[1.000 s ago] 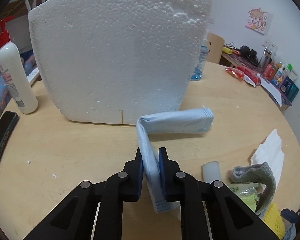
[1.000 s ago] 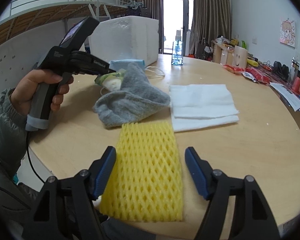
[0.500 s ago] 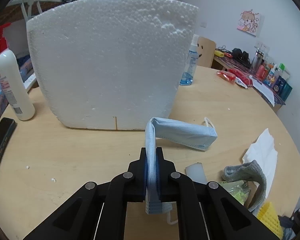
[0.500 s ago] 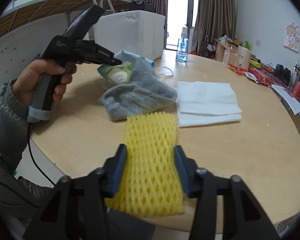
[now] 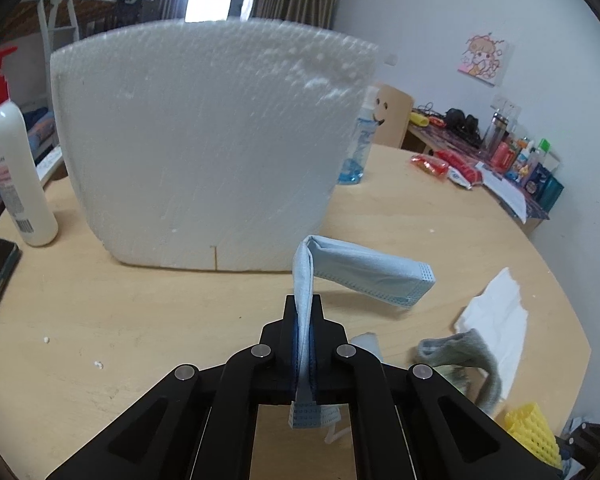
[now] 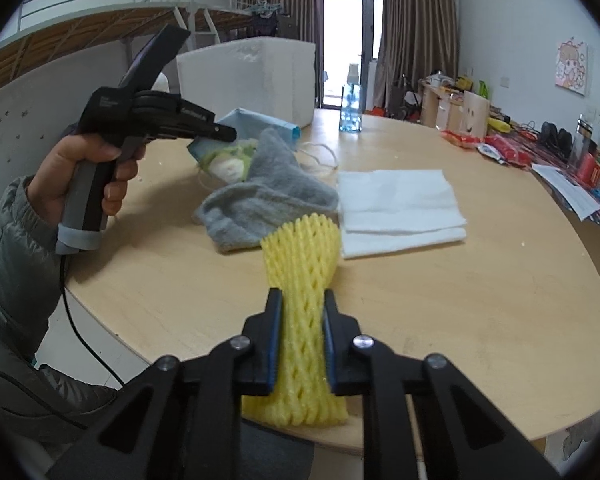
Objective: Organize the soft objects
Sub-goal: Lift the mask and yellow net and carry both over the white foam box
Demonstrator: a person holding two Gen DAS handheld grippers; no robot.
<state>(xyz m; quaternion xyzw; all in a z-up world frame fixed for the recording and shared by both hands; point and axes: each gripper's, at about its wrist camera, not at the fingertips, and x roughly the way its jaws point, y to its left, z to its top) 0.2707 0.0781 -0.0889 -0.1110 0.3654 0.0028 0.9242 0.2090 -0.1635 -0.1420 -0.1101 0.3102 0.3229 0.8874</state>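
Left claw (image 5: 304, 320) is clamped on the blue face mask (image 5: 364, 274), which is held above the surface (image 5: 120, 312); its free half droops toward 3 o'clock, in front of the foam box (image 5: 204, 140). Right claw (image 6: 300, 312) is pinched on the yellow foam net (image 6: 300, 248), squeezing its middle narrow. Both items look light, limp and compressible; a mid-body grip probably holds them best. Grey sock (image 6: 260, 200) and white tissue (image 6: 396, 204) lie at 12 o'clock of the net.

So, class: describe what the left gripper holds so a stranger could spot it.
Find the big white foam box on the round table. In front of it, the left gripper pinches a blue face mask: the only pale blue, pleated item.
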